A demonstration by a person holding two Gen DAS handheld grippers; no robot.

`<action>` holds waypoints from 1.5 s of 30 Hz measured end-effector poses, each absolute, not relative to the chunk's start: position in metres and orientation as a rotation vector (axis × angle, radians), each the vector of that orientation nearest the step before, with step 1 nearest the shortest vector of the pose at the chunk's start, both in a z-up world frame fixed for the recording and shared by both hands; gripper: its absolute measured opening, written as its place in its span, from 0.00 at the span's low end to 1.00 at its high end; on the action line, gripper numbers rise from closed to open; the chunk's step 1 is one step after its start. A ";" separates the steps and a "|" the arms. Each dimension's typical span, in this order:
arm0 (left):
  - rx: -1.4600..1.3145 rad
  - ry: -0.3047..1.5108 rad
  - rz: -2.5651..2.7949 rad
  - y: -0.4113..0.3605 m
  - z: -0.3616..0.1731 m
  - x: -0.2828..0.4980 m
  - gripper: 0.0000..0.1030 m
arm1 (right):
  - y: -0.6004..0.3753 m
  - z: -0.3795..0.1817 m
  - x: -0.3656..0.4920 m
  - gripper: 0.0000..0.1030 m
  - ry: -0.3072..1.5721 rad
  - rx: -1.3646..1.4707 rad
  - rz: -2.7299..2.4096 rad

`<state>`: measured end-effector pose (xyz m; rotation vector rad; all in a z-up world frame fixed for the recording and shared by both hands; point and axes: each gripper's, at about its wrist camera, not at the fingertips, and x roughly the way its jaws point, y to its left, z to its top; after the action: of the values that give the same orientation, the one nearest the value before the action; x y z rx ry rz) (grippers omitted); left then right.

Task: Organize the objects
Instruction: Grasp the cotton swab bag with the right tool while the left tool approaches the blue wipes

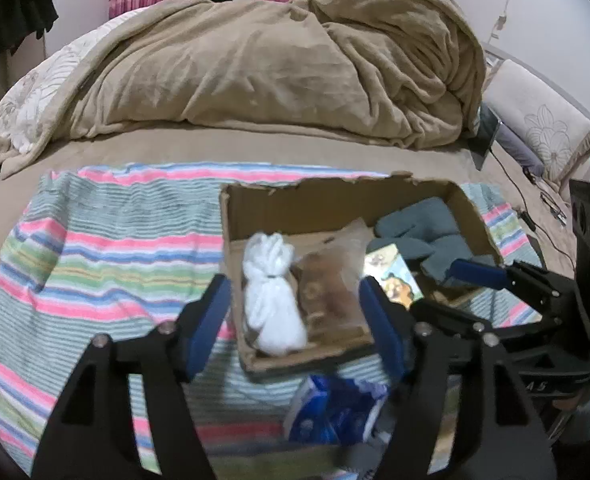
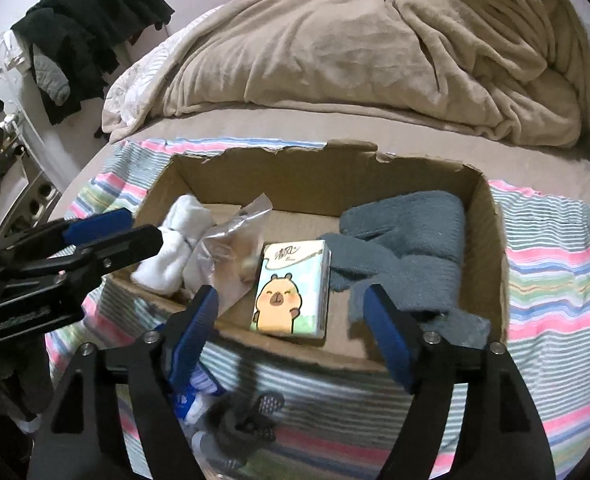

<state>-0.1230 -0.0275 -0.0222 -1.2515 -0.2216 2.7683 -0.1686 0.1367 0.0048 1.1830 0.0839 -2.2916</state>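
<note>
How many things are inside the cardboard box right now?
4: white socks at the left, clear bag beside them, tissue pack in the middle, grey gloves at the right. More may be hidden underneath.

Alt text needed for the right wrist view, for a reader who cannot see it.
An open right gripper hovers over the near edge of a cardboard box on a striped towel on a bed. Inside lie white socks, a clear bag, a cartoon tissue pack and grey gloves. The left gripper reaches in from the left.

In the cardboard box (image 2: 491,240): socks (image 2: 171,240) left, tissue pack (image 2: 291,288) middle, gloves (image 2: 407,248) right.
</note>
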 end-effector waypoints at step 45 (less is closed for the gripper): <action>-1.378 -0.280 2.744 -0.008 -0.041 -0.006 0.68 | 0.174 -0.016 -0.069 0.77 0.111 1.263 -2.176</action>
<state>-0.0064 -0.0084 -0.0412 -1.3782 -0.2801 2.7436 -0.0689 0.1738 -0.0157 1.2634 0.1108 -2.1763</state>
